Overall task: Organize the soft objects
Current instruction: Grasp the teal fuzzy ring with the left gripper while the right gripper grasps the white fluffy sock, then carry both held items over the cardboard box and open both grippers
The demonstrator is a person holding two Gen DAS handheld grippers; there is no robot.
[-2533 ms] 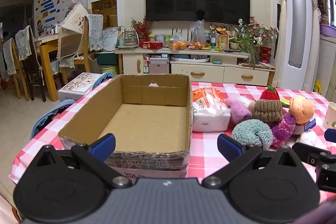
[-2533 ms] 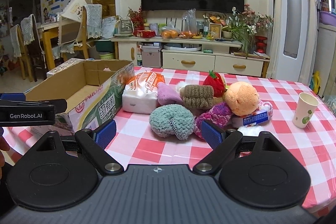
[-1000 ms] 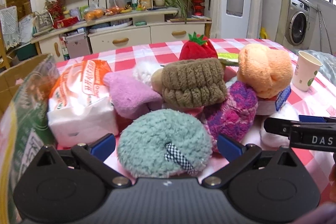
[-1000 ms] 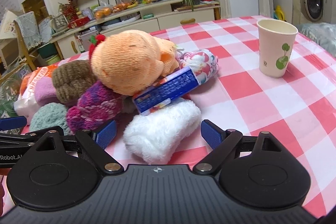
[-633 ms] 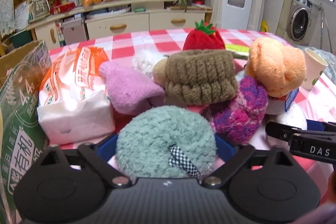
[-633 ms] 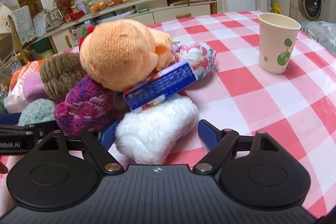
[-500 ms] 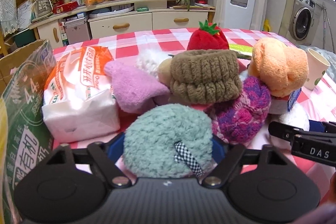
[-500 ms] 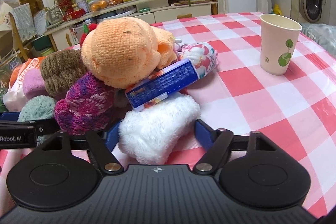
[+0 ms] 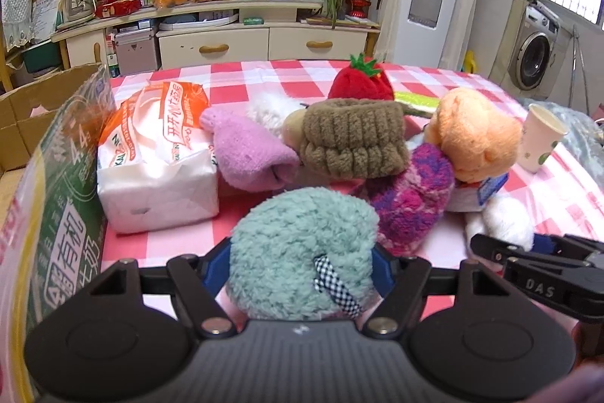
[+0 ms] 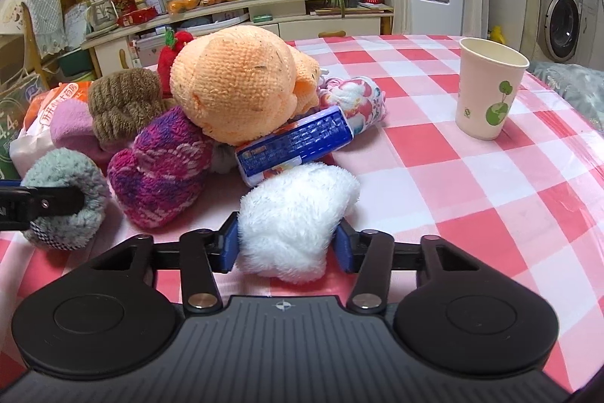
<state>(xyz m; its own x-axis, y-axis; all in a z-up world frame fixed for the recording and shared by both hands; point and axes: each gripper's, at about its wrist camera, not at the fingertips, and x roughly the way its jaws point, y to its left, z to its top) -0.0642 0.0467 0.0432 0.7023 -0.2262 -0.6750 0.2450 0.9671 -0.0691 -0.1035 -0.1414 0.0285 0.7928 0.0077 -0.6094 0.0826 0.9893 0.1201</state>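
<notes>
My left gripper (image 9: 300, 265) is shut on a teal fluffy pad (image 9: 302, 252) with a checked ribbon, at the near edge of a pile of soft things. My right gripper (image 10: 287, 244) is shut on a white fluffy piece (image 10: 294, 218). The pile holds a purple-pink knit piece (image 9: 411, 199), a brown knit band (image 9: 355, 142), a pink sock (image 9: 249, 150), an orange knit toy (image 10: 234, 89) and a red strawberry toy (image 9: 360, 84). The teal pad (image 10: 64, 191) and the left gripper's finger also show at the left of the right wrist view.
A cardboard box (image 9: 49, 184) stands at the left on the red-checked table (image 10: 472, 184). A tissue pack (image 9: 154, 161) lies beside it. A blue packet (image 10: 298, 142) lies under the orange toy. A paper cup (image 10: 489, 87) stands at the right.
Both grippers have closed from open: the left onto the teal pad, the right onto the white fluffy piece. Earlier, the left moved from the box to the pile.
</notes>
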